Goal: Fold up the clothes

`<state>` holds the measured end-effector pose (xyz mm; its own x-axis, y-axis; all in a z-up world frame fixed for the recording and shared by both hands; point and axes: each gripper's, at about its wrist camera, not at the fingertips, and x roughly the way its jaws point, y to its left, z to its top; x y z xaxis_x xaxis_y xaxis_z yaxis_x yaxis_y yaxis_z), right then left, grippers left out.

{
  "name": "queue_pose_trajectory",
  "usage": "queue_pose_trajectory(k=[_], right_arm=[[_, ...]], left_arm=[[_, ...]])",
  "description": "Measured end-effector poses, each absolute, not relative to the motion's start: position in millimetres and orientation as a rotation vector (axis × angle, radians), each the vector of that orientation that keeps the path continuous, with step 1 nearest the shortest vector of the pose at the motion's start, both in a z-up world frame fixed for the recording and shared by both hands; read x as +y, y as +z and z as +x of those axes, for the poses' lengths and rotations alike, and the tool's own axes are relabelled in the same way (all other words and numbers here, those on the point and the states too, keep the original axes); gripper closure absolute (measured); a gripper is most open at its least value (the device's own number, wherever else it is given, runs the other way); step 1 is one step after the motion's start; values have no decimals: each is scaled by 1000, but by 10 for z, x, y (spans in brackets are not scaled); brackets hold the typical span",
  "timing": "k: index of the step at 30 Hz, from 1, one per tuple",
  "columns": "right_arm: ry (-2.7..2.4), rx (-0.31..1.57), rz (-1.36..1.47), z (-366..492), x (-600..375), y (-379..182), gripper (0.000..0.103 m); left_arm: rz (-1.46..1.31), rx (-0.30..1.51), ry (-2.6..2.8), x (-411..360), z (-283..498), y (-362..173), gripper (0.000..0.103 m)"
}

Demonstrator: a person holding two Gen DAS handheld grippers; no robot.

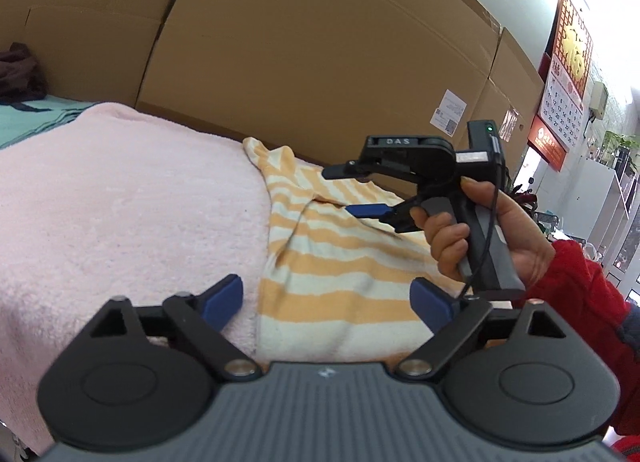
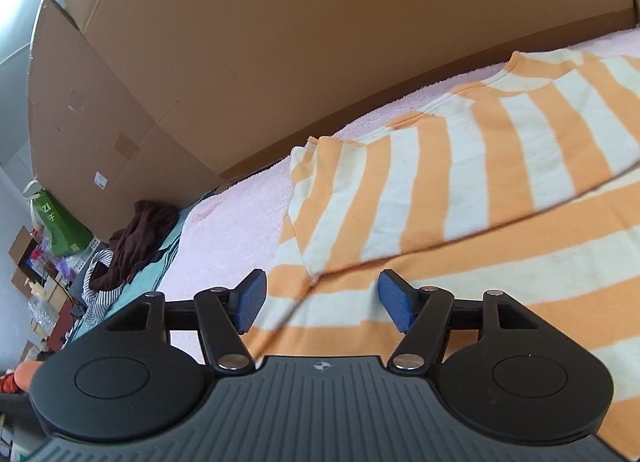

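1. Your left gripper [image 1: 327,302] stands wide open, its two blue pads well apart, with nothing pinched between them. It hovers over the near edge of the striped shirt [image 1: 320,262], where the shirt meets the pink towel [image 1: 120,214].
2. Your right gripper [image 2: 322,300] is also open, though less wide than the left. Its blue pads sit apart above the shirt's fabric and neither one presses on it.
3. In the left wrist view you can see the right gripper [image 1: 360,192] from the side, held by your right hand [image 1: 480,234] in a red sleeve [image 1: 580,294]. One of its fingers is raised and the other reaches low over the shirt.
4. The orange-and-cream striped shirt [image 2: 460,202] lies on the pink towel [image 2: 232,222] that covers the work surface, toward the towel's right side in the left wrist view.
5. In the right wrist view one part of the shirt is folded over the rest, so its stripes run across those of the layer below; a collar edge shows toward the back.
6. Large cardboard boxes [image 1: 320,42] stand right behind the towel's far edge.
7. At the far end of the surface a dark brown garment [image 2: 136,238] lies heaped on a teal cloth [image 2: 160,266], well apart from the shirt.
8. A red wall calendar [image 1: 568,74] hangs at the right of the left wrist view.
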<state>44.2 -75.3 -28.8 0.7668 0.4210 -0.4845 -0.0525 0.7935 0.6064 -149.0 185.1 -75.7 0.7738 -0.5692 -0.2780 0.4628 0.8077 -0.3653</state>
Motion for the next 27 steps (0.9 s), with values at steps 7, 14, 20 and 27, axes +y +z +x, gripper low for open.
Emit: queue_pose_trajectory(k=[7, 14, 20, 27], right_arm=[[316, 640, 733, 617, -701, -373, 35], [319, 590, 662, 626, -676, -481, 71], [300, 594, 683, 618, -795, -513, 94], [319, 577, 766, 627, -888, -524, 95]], left_arm=[[-267, 389, -588, 1833, -1489, -757, 2], [-250, 387, -608, 1814, -1487, -758, 2], [-284, 401, -595, 1811, -1462, -743, 4], [-329, 452, -586, 1979, -1521, -696, 17]])
